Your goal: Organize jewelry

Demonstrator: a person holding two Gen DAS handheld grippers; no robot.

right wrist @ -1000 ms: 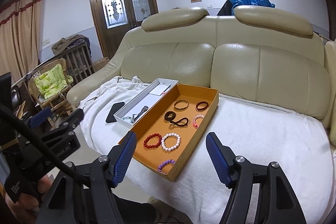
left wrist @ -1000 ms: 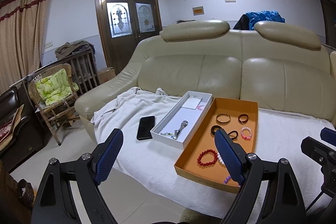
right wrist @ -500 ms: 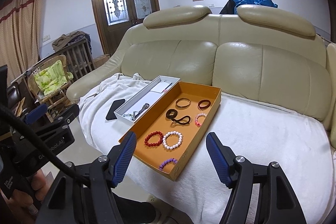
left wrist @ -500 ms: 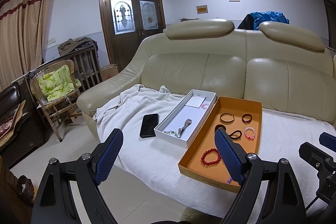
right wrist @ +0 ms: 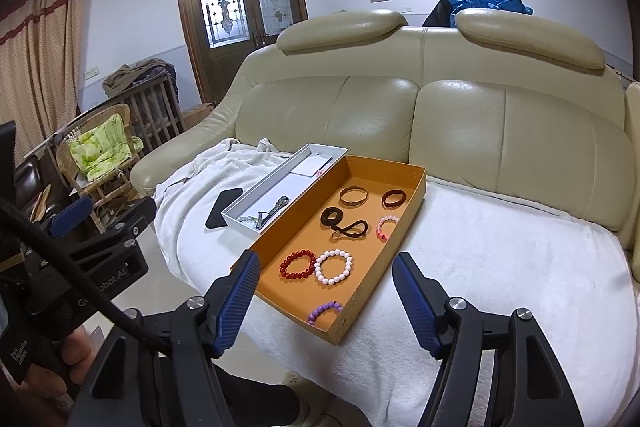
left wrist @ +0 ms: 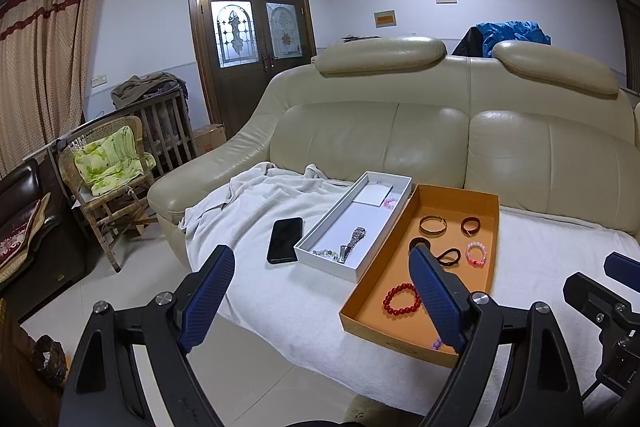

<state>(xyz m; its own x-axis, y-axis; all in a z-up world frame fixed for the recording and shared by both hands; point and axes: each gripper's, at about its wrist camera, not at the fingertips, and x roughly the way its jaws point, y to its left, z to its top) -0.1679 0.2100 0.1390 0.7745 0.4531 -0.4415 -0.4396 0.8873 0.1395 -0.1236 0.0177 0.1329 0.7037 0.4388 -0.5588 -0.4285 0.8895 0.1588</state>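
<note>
An orange tray [right wrist: 370,247] lies on the towel-covered sofa seat. It holds a red bead bracelet [right wrist: 298,263], a white bead bracelet [right wrist: 334,267], a purple one [right wrist: 325,310], a pink one [right wrist: 387,227], a gold bangle [right wrist: 353,195], a brown ring [right wrist: 394,199] and a black cord [right wrist: 344,223]. To its left a white box [left wrist: 352,219] contains a metal watch [left wrist: 354,241]. My left gripper [left wrist: 320,253] hovers open in front of the box, short of the seat. In front of the tray's near end my right gripper [right wrist: 327,259] is also open. Neither holds anything.
A black phone [left wrist: 285,239] lies on the white towel [left wrist: 256,203] left of the box. The beige sofa back [left wrist: 420,139] rises behind. A wicker chair [left wrist: 108,167] with a green cushion and a wooden crib stand at the left on the tiled floor.
</note>
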